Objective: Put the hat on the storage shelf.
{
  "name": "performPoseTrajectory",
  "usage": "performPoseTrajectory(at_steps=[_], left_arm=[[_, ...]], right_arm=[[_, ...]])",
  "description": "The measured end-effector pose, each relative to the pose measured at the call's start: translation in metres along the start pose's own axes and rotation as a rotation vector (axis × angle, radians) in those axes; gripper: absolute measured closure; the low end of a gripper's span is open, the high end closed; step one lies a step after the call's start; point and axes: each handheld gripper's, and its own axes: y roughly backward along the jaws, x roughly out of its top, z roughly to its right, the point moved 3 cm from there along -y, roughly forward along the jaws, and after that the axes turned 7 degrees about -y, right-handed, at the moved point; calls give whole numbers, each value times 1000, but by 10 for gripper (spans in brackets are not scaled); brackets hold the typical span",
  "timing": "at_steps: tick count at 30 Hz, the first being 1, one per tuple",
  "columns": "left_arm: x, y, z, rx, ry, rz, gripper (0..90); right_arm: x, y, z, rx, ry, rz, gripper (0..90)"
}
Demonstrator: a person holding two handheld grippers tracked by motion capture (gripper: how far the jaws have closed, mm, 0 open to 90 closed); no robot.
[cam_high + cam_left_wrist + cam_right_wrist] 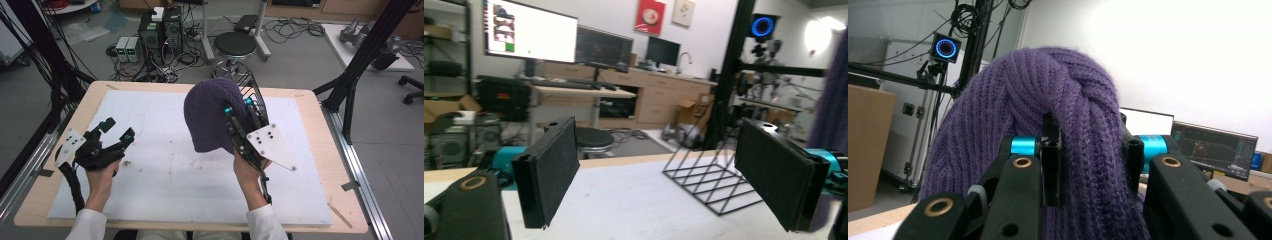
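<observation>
The right gripper (236, 104) is clamped on a fold of the purple ribbed knitted beanie (212, 117), holding it up off the white foam mat (165, 165), near the mat's middle. Just behind the beanie stands a black wire rack (255, 97), partly hidden by it. The left gripper (117, 131) hovers well left of the beanie, jaws spread wide with nothing between them, over the mat's left edge.

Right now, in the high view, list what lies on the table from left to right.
Open black left gripper → purple ribbed knit beanie, pinched by the black right gripper → black wire rack behind it.
</observation>
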Motion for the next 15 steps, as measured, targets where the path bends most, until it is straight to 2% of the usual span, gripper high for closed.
performPoseTrajectory(at_steps=[8, 11, 13, 15], left_arm=[[4, -14, 13, -54, 18, 20, 181], [4, -17, 15, -65, 20, 17, 182], [3, -18, 16, -77, 20, 12, 183], [1, -20, 19, -101, 22, 2, 183]], right_arm=[[-3, -16, -19, 20, -28, -2, 717], [-5, -20, -24, 25, -38, -4, 717], [-6, -26, -33, 39, -45, -6, 717], [-6, -30, -38, 49, -50, -3, 717]])
